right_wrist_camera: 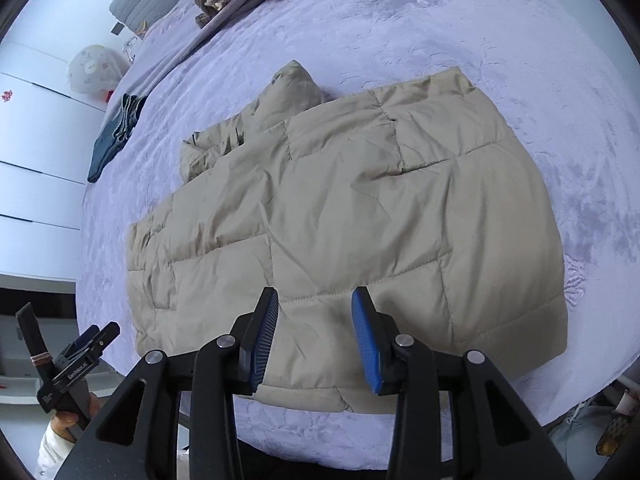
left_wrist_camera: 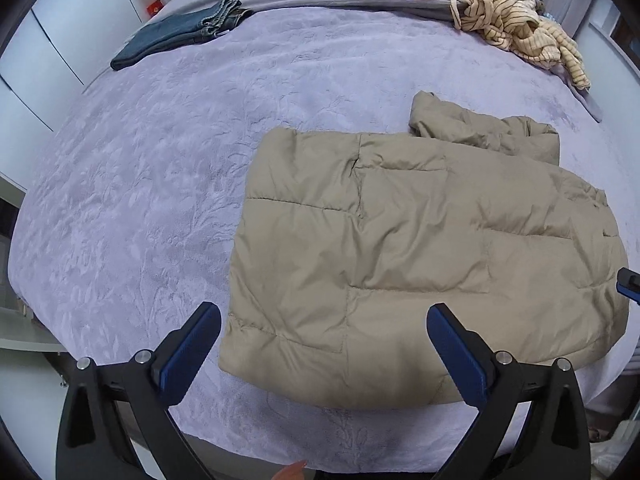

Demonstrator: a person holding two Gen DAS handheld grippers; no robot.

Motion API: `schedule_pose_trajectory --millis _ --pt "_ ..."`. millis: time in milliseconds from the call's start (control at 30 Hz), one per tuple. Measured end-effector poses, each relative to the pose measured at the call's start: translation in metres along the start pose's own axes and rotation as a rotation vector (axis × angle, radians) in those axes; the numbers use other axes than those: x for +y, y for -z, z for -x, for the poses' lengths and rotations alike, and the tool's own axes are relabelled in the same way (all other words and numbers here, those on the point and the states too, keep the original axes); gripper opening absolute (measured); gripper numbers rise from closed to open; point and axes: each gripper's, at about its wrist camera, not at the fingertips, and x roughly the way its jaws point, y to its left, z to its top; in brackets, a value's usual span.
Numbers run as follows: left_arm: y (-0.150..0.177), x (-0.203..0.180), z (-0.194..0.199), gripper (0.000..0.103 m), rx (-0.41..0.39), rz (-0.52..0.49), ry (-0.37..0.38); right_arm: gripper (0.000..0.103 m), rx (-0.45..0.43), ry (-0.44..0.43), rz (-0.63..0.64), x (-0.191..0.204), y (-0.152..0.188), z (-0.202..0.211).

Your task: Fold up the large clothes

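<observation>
Lilac bedspread (left_wrist_camera: 168, 184) with a soft pressed leaf pattern covers the whole bed, and white cupboard doors stand at the left edge of both views. At the upper left of the left wrist view lie folded jeans (left_wrist_camera: 180, 34), dark blue and flat. At the lower middle, the left gripper (left_wrist_camera: 324, 346) has its jaws spread wide with nothing between them; it hangs above the near left corner of the jacket (left_wrist_camera: 420, 248). This jacket, the thing to fold, fills the centre and right of the view: beige, quilted in puffy squares, smooth and a bit shiny, already doubled into a rough rectangle, with one sleeve or hood sticking out at its far edge. At the upper right a pile of striped knitwear (left_wrist_camera: 516, 28) waits, loose and tangled. In the right wrist view the right gripper (right_wrist_camera: 314, 340) is partly open above the near hem, and no cloth is pinched. I judge the risk is this: the filling is springy and the shell slippery, so the fold may puff open or slide, and the part sticking out may make the next fold uneven.
</observation>
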Motion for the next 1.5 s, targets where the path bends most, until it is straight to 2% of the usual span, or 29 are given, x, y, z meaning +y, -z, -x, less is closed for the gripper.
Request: schedule_pose_trajectory --millis 67,100,267,633,833,1100,1267,1433,1500 --pt "-0.003 0.0 0.003 0.103 0.004 0.025 0.039 0.063 -0.003 0.011 0.03 0.004 -0.002 0.001" --pt "-0.004 -0.002 0.001 0.103 0.018 0.022 0.04 0.076 -0.009 0.019 0.046 0.007 -0.003 0.002" --pt "0.001 -0.019 -0.006 0.103 0.059 0.004 -0.008 0.084 -0.004 0.023 0.116 0.014 -0.006 0.005" --pt "0.018 -0.023 -0.017 0.103 0.106 0.06 -0.027 0.087 0.058 0.008 0.097 -0.003 -0.006 -0.012" --pt "0.002 -0.012 -0.033 0.103 0.125 0.01 -0.016 0.087 0.044 0.013 0.081 0.014 -0.009 -0.024" --pt "-0.035 0.008 -0.061 0.103 0.141 -0.121 0.02 0.087 0.056 0.025 -0.003 0.052 -0.007 -0.048" --pt "-0.047 0.027 -0.072 0.103 0.137 -0.128 0.078 0.087 0.062 0.021 -0.052 0.073 -0.005 -0.065" --pt "-0.048 0.063 -0.093 0.103 0.175 -0.045 0.161 0.087 0.084 0.031 -0.052 0.094 -0.013 -0.089" --pt "-0.048 0.078 -0.099 0.103 0.187 -0.016 0.186 0.087 0.102 0.064 -0.037 0.1 -0.015 -0.1"
